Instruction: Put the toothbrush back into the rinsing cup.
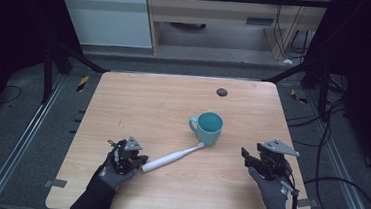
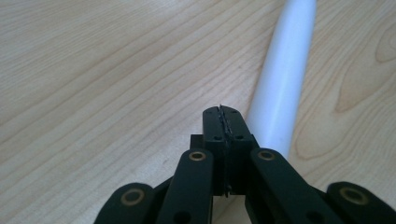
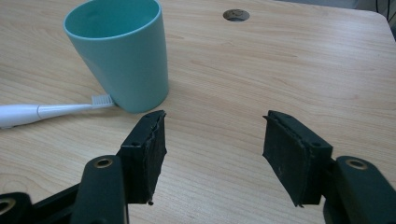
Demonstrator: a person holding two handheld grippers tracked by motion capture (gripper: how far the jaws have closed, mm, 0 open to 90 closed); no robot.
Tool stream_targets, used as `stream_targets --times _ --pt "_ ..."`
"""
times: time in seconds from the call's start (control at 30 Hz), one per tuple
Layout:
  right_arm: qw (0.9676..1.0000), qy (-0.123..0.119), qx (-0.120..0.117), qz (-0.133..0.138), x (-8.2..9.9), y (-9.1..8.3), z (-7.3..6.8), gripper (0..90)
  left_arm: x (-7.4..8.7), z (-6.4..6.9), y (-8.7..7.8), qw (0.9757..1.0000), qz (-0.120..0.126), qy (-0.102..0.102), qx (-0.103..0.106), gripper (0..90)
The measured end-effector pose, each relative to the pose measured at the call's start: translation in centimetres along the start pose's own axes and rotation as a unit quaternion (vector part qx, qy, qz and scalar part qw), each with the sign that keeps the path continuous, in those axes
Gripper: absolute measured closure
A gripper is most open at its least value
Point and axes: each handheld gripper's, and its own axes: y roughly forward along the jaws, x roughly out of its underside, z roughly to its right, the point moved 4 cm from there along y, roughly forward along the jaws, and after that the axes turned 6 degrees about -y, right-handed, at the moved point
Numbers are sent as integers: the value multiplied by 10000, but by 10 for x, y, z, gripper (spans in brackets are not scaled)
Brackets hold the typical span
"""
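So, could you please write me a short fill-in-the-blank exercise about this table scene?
1. The teal cup stands upright on the wooden table and holds ____.
2. The brush head of the white electric toothbrush touches the foot of the ____.
3. The jaws of the left gripper are ____, with the toothbrush handle lying beside them.
4. The jaws of the right gripper stand ____, with only bare table between them.

Missing words: nothing; cup; shut; open

Pale wood-grain table [image 1: 183,104] — matt; smooth plastic teal cup [image 1: 209,128]; glossy white toothbrush [image 1: 169,159] handle.
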Motion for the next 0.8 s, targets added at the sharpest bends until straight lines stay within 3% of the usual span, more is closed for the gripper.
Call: stream_targets --times 0.3,0.6,0.8 --pt "10000 -16 -15 -13 0 0 -1 387 9 7 -4 9999 -63 -49 90 891" --pt "10000 -8 -31 -29 0 1 -1 385 13 21 -6 9997 -99 86 202 887" --pt "10000 -1 -32 -62 1 2 -2 376 12 20 -9 9998 -55 86 191 868"
